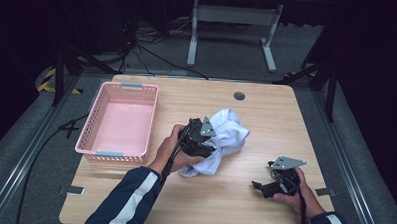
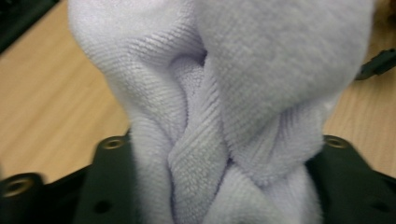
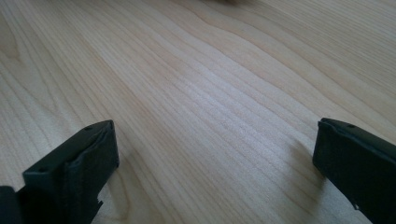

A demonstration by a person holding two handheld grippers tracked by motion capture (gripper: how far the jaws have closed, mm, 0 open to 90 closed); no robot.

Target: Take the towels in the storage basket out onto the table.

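A white towel [image 1: 231,129] lies crumpled on the middle of the wooden table [image 1: 276,119]. My left gripper [image 1: 211,148] reaches into the towel's near-left side, its grey plate on top. In the left gripper view the bunched towel [image 2: 219,93] fills the gap of the left gripper [image 2: 226,158]; the jaws stand wide apart and the folds touch both without looking squeezed. My right gripper [image 1: 260,186] rests low over the table at the front right and points left. It stands open [image 3: 215,149] above bare wood, with nothing between its fingers.
An empty pink plastic basket [image 1: 93,113] stands on the table's left side, close to the left hand. A round grey grommet [image 1: 239,96] sits near the far edge. Beyond the table are cables and a white frame on the floor.
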